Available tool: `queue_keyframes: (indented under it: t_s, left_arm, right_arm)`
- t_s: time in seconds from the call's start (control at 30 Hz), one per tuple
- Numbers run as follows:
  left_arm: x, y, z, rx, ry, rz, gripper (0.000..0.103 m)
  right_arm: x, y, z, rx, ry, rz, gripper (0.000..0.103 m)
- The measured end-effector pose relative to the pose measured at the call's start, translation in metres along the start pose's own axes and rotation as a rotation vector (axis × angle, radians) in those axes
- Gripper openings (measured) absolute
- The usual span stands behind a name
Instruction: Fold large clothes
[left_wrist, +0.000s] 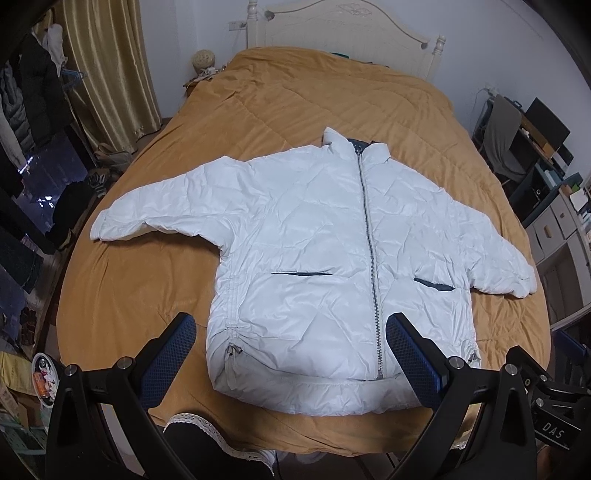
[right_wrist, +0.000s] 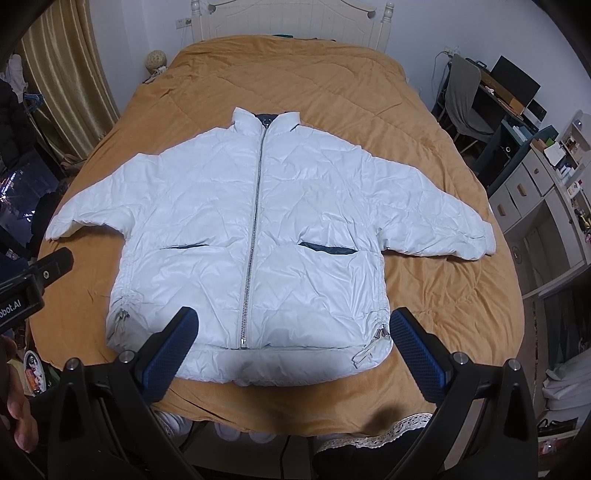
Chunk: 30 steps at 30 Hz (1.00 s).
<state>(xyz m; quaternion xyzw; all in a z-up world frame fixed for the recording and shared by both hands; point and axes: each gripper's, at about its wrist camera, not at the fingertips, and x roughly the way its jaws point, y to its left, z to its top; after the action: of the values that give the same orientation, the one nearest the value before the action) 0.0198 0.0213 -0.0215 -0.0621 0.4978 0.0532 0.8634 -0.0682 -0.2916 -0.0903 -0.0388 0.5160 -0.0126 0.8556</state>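
Observation:
A white quilted puffer jacket (left_wrist: 314, 236) lies flat on the bed, front up, zipped, collar toward the headboard, both sleeves spread out sideways. It also shows in the right wrist view (right_wrist: 258, 221). My left gripper (left_wrist: 291, 336) is open and empty, held above the jacket's hem, left of the zipper's lower end. My right gripper (right_wrist: 293, 332) is open and empty, above the hem, right of the zipper's lower end. The left gripper's body shows at the left edge of the right wrist view (right_wrist: 33, 280).
The bed is covered by an orange-brown quilt (left_wrist: 295, 110) with a white headboard (left_wrist: 343, 29) at the far end. Gold curtains (left_wrist: 107, 62) and hanging clothes are at the left. A chair (right_wrist: 465, 99), desk and white drawers (right_wrist: 535, 192) stand at the right.

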Motion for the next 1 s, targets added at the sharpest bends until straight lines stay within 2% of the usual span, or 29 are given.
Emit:
queue_keyframes:
  t_s: [0.63,1.0]
  left_arm:
    - [0.007,0.008,0.001,-0.039,0.036,-0.016,0.103]
    - [0.020,0.053,0.004,-0.124,0.060,0.004,0.103]
  right_arm:
    - [0.004,-0.004,-0.007,0.007,0.022,0.003,0.103]
    - [0.009,-0.003,0.000,0.011,0.051,0.002,0.103]
